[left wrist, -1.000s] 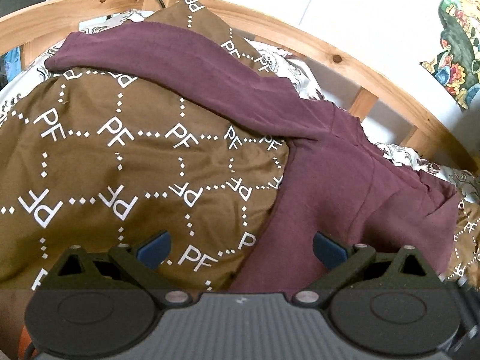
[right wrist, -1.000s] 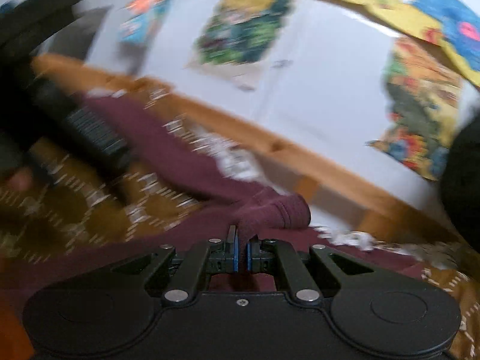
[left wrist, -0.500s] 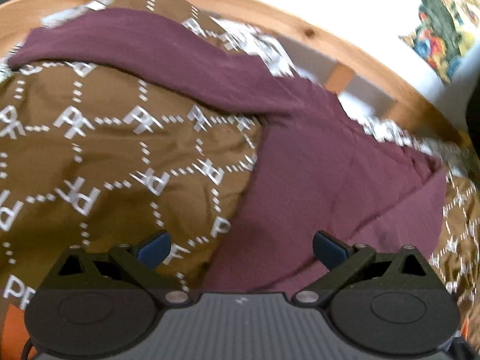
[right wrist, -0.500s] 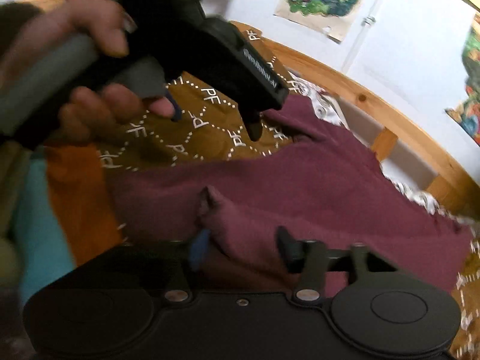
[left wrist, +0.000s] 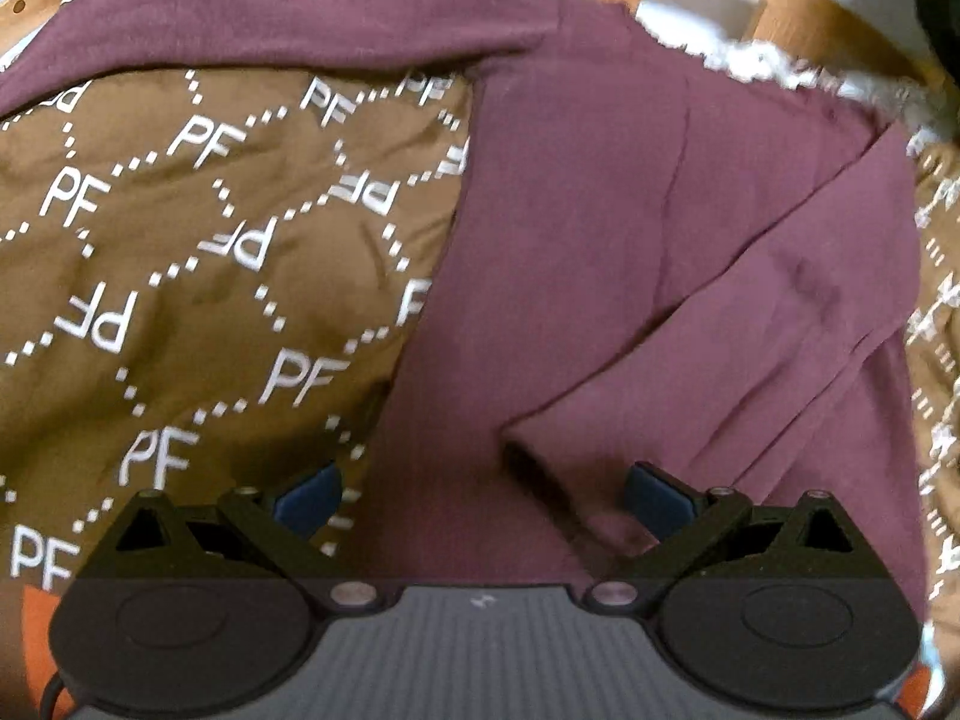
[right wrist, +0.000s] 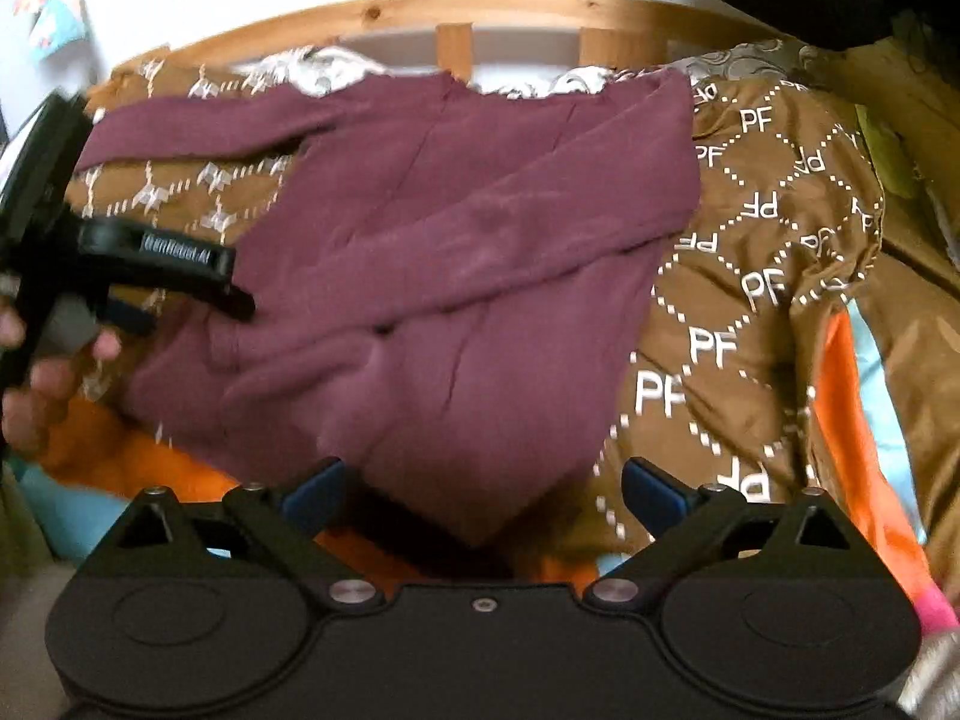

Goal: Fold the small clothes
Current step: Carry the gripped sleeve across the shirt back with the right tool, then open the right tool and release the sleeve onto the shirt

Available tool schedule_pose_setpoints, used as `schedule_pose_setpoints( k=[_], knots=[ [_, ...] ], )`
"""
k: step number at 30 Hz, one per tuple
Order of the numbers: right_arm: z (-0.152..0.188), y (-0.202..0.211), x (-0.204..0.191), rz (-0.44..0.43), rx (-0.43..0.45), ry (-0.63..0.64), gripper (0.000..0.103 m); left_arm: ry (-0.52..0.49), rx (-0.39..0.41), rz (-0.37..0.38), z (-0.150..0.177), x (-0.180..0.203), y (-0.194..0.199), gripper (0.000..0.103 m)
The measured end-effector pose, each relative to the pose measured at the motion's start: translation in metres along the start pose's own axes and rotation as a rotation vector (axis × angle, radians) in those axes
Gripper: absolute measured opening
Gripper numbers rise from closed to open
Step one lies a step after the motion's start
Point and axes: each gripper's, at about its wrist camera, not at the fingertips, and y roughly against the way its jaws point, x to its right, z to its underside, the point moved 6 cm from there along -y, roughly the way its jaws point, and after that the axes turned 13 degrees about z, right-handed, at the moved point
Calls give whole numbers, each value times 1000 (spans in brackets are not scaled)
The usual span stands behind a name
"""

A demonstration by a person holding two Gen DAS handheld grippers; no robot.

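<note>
A maroon long-sleeved top [left wrist: 600, 240] lies spread on a brown bedspread. One sleeve [left wrist: 750, 330] is folded slantwise across the body, and its cuff [left wrist: 528, 456] ends between the fingers of my left gripper [left wrist: 483, 495]. That gripper is open and hovers over the lower body, holding nothing. The other sleeve [left wrist: 270, 18] stretches out to the left. In the right wrist view the top [right wrist: 450, 240] shows whole, with the left gripper [right wrist: 192, 312] at its left side. My right gripper [right wrist: 483, 492] is opening its jaws wide over the hem corner and does not touch the cloth.
The brown bedspread [right wrist: 750, 300] printed with white letters covers the bed. A wooden rail [right wrist: 480, 6] runs along the far side. Orange and light blue fabric [right wrist: 852, 420] lies at the near right edge. A hand [right wrist: 36, 384] holds the left gripper's handle.
My right gripper let go of the sleeve cuff, opened and drew back toward the hem; the sleeve now lies across the body. The left gripper sank closer to the top.
</note>
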Motion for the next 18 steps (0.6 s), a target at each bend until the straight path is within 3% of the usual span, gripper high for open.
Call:
schedule_pose_setpoints(
  k=[4, 7, 15, 18],
  knots=[
    [15, -3, -24, 71, -13, 161, 92, -17, -44, -39, 5, -2, -4, 102],
    [14, -15, -32, 159, -11, 190, 89, -18, -49, -39, 8, -2, -2, 102],
    [11, -49, -4, 258, -87, -81, 92, -2, -78, -39, 13, -5, -1, 102],
    [11, -47, 7, 341, -57, -158, 87, 7, -82, -49, 16, -12, 3, 102]
  ],
)
